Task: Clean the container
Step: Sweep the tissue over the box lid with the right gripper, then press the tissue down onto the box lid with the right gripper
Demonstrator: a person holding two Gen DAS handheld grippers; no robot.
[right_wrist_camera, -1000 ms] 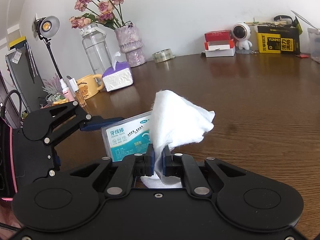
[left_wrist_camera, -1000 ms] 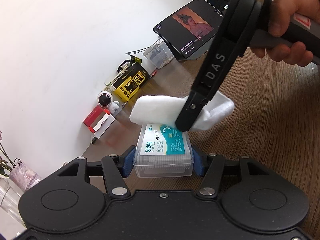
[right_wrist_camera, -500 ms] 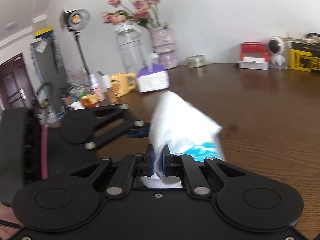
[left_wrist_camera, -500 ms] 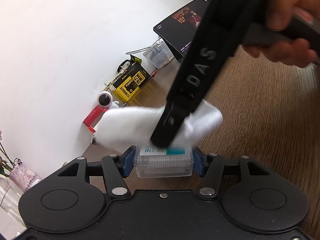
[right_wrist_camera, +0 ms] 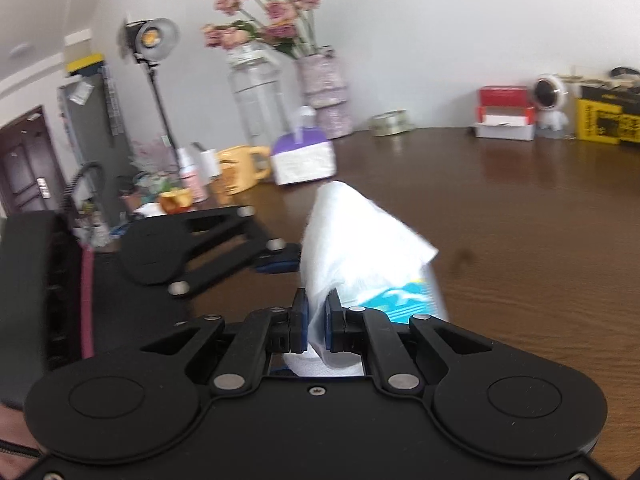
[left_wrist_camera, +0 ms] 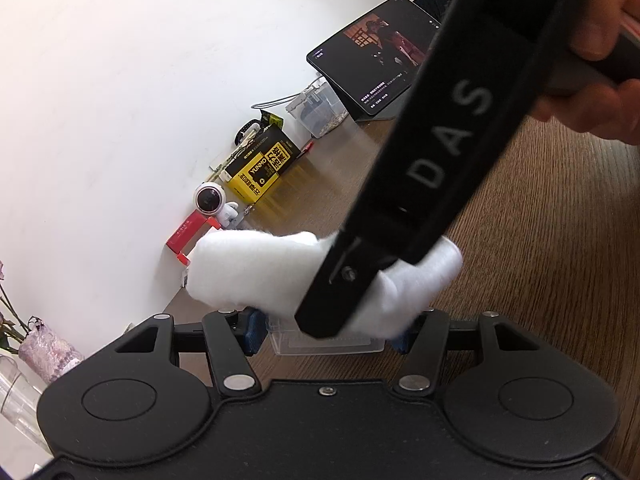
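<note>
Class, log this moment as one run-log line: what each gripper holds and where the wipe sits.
left gripper: shut on clear container | right gripper: shut on white wipe | wipe: draped over container lid | stage: wiping

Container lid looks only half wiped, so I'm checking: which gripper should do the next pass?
Right gripper: it pinches the white wipe lying on the container, which the left gripper clamps.

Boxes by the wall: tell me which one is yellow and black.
The YUNMO box, between the astronaut figure and the clear tub. The other box, on the figure's far side, is red and white.
</note>
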